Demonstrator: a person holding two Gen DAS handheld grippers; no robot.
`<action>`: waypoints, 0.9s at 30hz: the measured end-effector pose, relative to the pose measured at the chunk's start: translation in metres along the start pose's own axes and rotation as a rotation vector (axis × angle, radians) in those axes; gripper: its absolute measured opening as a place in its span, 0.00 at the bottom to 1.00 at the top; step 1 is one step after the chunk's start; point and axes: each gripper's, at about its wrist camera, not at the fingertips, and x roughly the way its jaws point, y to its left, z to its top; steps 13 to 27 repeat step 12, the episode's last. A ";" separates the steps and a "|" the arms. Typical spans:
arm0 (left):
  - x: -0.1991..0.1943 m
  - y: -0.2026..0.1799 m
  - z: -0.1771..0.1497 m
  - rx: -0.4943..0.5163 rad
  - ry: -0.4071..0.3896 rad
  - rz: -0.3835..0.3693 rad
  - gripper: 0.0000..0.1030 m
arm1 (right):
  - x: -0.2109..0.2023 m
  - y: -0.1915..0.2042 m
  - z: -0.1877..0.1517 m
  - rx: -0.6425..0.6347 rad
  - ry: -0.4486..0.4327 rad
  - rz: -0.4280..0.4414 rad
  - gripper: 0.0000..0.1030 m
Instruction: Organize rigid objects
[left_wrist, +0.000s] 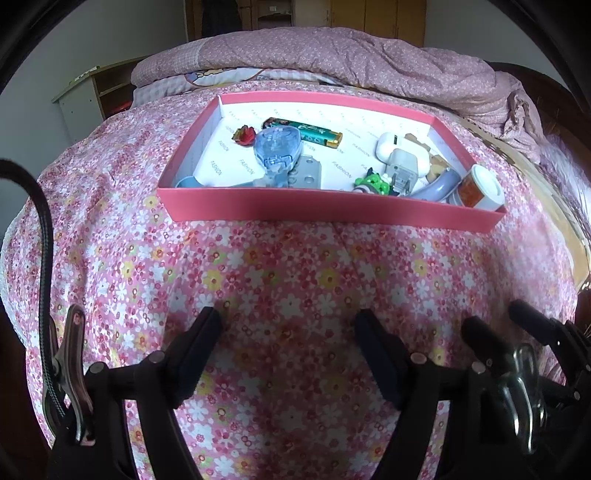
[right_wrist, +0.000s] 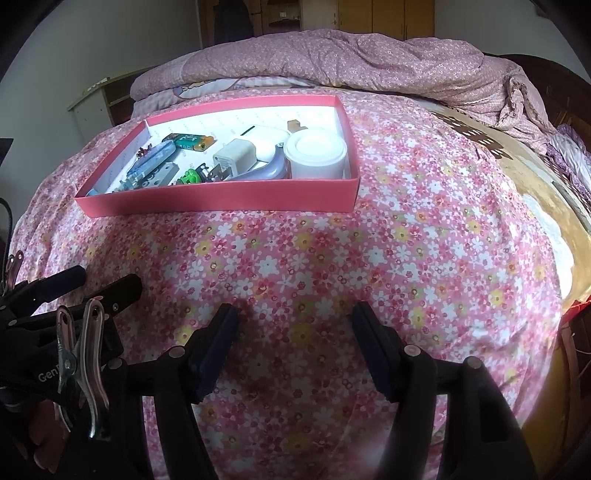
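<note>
A shallow pink box (left_wrist: 258, 206) lies on the floral bedsheet, also in the right wrist view (right_wrist: 221, 201). It holds several small objects: a green battery (left_wrist: 314, 133), a clear blue case (left_wrist: 277, 147), a red flower piece (left_wrist: 244, 135), a white charger plug (left_wrist: 402, 166), a green toy (left_wrist: 373, 182), a grey curved tube (left_wrist: 441, 186) and a white jar (left_wrist: 480, 188). The jar (right_wrist: 316, 153) and the plug (right_wrist: 236, 157) show in the right wrist view too. My left gripper (left_wrist: 290, 325) is open and empty over the sheet, short of the box. My right gripper (right_wrist: 293, 319) is open and empty beside it.
A rumpled pink quilt (left_wrist: 351, 59) lies behind the box. A wooden shelf unit (left_wrist: 92, 96) stands at the far left. A golden mat (right_wrist: 535, 192) covers the bed's right side. Bare floral sheet (right_wrist: 332, 258) stretches between the grippers and the box.
</note>
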 end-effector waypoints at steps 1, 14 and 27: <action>0.000 0.000 0.000 0.001 0.000 0.001 0.77 | 0.000 0.000 0.000 -0.001 0.000 0.000 0.65; -0.001 -0.001 -0.002 0.003 -0.003 0.004 0.78 | 0.000 0.000 0.000 -0.001 0.000 -0.001 0.65; -0.001 -0.001 -0.002 0.003 -0.003 0.004 0.78 | 0.000 0.000 0.000 -0.001 0.000 -0.001 0.65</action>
